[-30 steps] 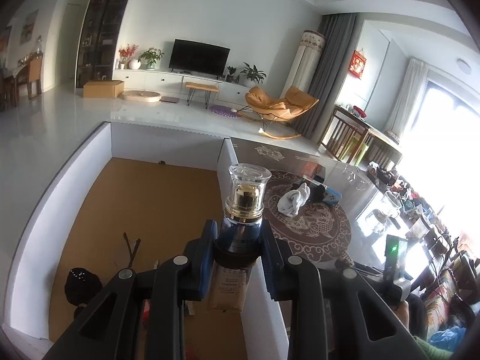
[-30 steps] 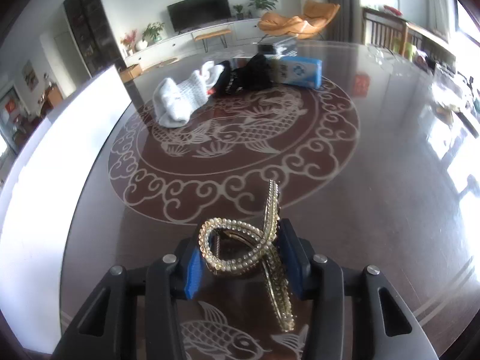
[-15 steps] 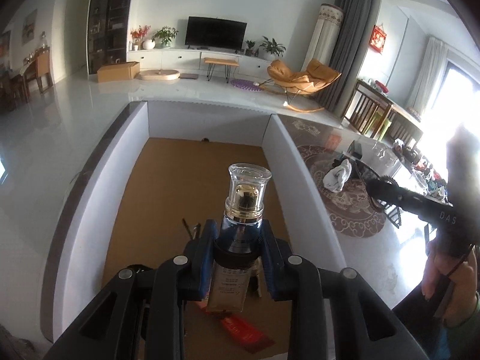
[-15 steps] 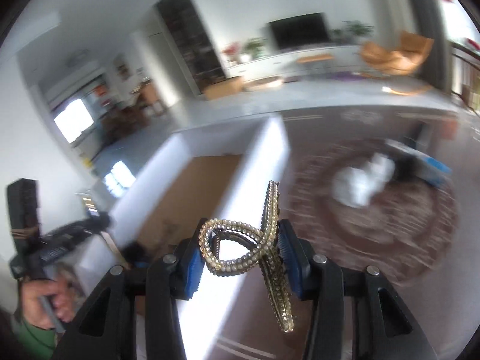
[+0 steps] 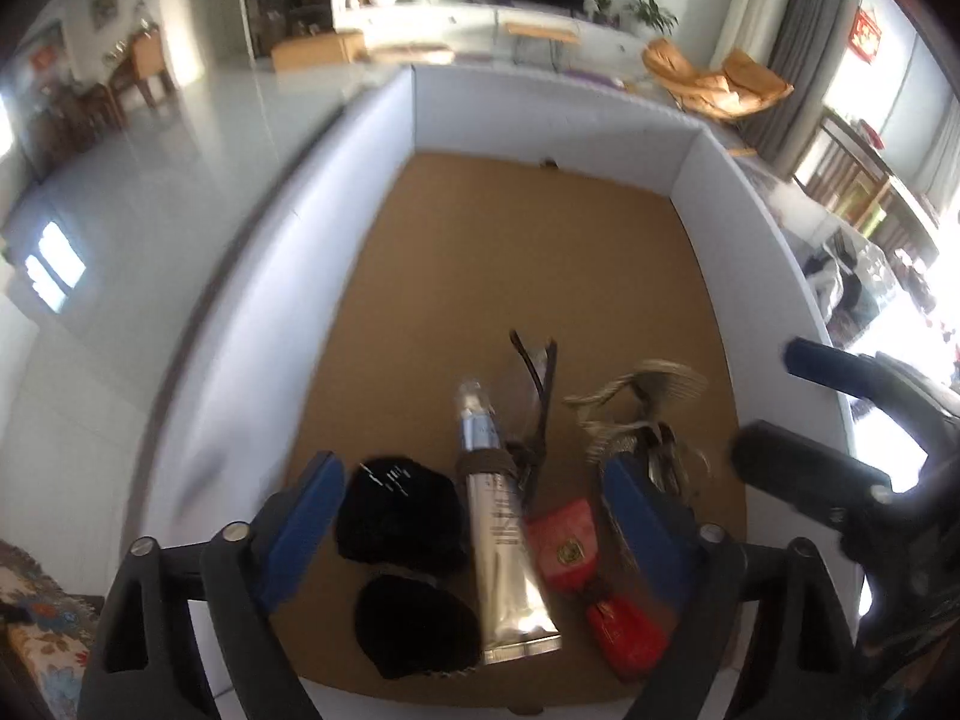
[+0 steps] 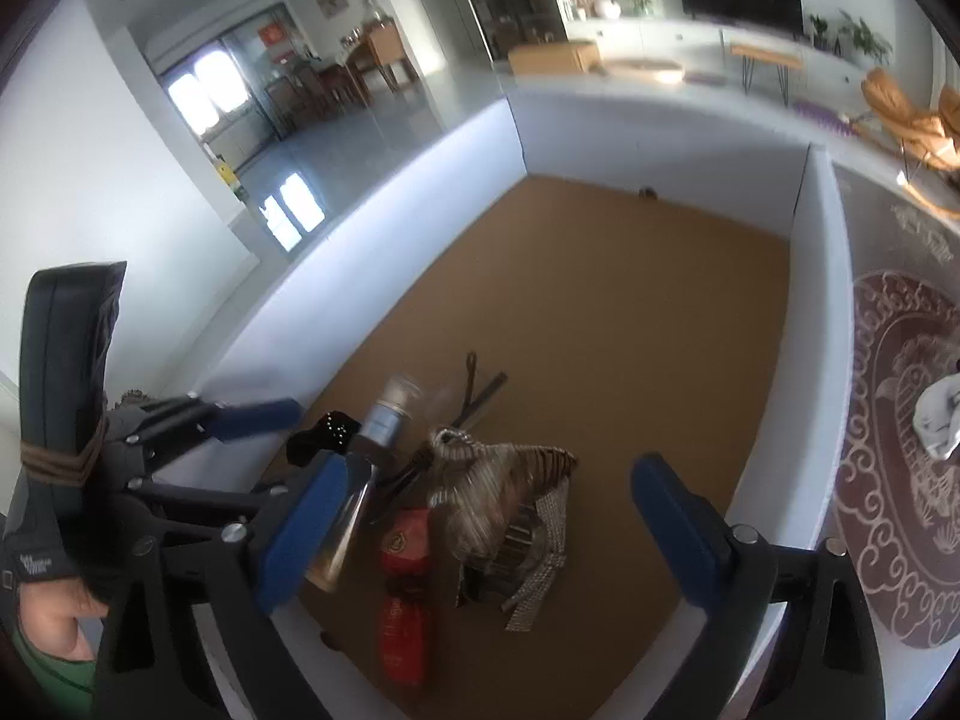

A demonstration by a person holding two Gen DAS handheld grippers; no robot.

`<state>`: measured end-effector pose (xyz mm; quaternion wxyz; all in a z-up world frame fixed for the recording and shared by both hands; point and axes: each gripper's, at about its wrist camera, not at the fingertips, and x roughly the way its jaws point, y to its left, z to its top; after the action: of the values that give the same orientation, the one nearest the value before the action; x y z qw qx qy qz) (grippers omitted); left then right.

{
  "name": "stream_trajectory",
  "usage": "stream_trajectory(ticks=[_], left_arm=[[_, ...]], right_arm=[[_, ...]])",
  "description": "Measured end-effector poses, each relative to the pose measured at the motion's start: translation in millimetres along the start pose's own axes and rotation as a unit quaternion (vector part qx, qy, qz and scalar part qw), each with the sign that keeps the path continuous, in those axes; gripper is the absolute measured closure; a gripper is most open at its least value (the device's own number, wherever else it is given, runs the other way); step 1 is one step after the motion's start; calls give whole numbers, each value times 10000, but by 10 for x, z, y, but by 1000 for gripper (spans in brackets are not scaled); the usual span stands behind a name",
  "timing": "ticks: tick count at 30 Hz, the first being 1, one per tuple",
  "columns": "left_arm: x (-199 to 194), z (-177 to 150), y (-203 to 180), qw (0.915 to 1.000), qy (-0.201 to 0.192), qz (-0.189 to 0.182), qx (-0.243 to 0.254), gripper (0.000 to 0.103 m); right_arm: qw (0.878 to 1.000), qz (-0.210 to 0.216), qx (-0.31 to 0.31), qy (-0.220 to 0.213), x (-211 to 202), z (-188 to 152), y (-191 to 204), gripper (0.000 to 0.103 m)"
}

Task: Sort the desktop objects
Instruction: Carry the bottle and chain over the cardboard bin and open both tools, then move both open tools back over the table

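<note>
Looking down through the left wrist camera: left gripper (image 5: 474, 516) spread wide over the white-walled box (image 5: 288, 276), holding nothing. Lying on the cardboard floor between the blue pads (image 5: 300, 528), the silver bottle (image 5: 498, 528), cap toward 12 o'clock. Two black pouches (image 5: 402, 516) at 9 o'clock of it, touching or nearly so. Red packets (image 5: 570, 546) at 3 o'clock, just beside the bottle's base. Dark hair pin (image 5: 540, 384) at 1 o'clock, partly tucked behind the bottle. Beaded hair clip (image 5: 636, 408) farther toward 2 o'clock, smeared by motion, half hidden behind the right pad. Right gripper (image 5: 774, 408) entering from 3 o'clock, fingertips parted, handle cut off at the frame edge.

Looking down through the right wrist camera: right gripper (image 6: 492, 516) also wide apart and gripping nothing. Hair clip (image 6: 504, 498) in a blurred heap on the box floor between the pads, shape hard to make out. Bottle (image 6: 372, 456) at 10 o'clock, lower end hidden behind the left pad (image 6: 300, 534). Packets (image 6: 408, 594) at 7 o'clock of the clip. Left gripper (image 6: 258, 438) reaching in from 9 o'clock, fingers apart. Patterned table (image 6: 888, 480) at 3 o'clock, outside the box wall (image 6: 816, 360).
</note>
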<state>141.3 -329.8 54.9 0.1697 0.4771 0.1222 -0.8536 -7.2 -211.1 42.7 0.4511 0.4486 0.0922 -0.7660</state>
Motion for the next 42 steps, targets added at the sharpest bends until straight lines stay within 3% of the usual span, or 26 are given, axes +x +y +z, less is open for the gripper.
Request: stream_trajectory(ticks=[5, 9, 11, 13, 16, 20, 22, 24, 26, 31, 37, 42], left_arm=[[-241, -64, -132, 9970, -691, 315, -115, 14], [-515, -80, -477, 9916, -1294, 31, -65, 14], [-648, -86, -700, 9879, -1539, -179, 46, 14], [-813, -73, -976, 9827, -1749, -575, 220, 14], [-1032, -110, -1535, 9701, -1892, -1342, 715, 13], [-1095, -210, -2360, 9554, -1654, -1962, 1464, 0], [-989, -288, -2781, 9503, -1326, -2217, 1738, 0], [-702, -369, -3172, 9515, -807, -2322, 1850, 0], [-390, -461, -3433, 9546, -630, -2262, 1832, 0], [533, -388, -3654, 9763, -543, -1380, 1576, 0], [1015, -140, -3590, 9847, -469, -869, 1434, 0], [1163, -196, -3534, 9862, -367, -697, 1456, 0]], right_arm=[[9957, -297, 35, -872, -560, -73, -238, 5], [9814, -1106, 213, -1552, -1107, -381, -666, 0], [9726, -1613, 367, -1634, -1281, -597, -998, 0], [9581, -2379, 480, -1519, -1375, -906, -1428, 0], [9390, -3204, 817, -947, -1384, -1405, -2052, 0], [9210, -3426, 1815, -377, -1449, -1960, -2812, 0], [9117, -3489, 2152, -279, -1527, -2107, -3060, 0], [9081, -3464, 2343, -230, -1587, -2142, -3216, 0], [9090, -3418, 2378, -198, -1589, -2092, -3336, 0], [9199, -3205, 2244, -274, -1473, -1891, -3566, 0], [9227, -3175, 2159, -348, -1493, -1848, -3547, 0], [9228, -3171, 2161, -346, -1493, -1845, -3550, 0]])
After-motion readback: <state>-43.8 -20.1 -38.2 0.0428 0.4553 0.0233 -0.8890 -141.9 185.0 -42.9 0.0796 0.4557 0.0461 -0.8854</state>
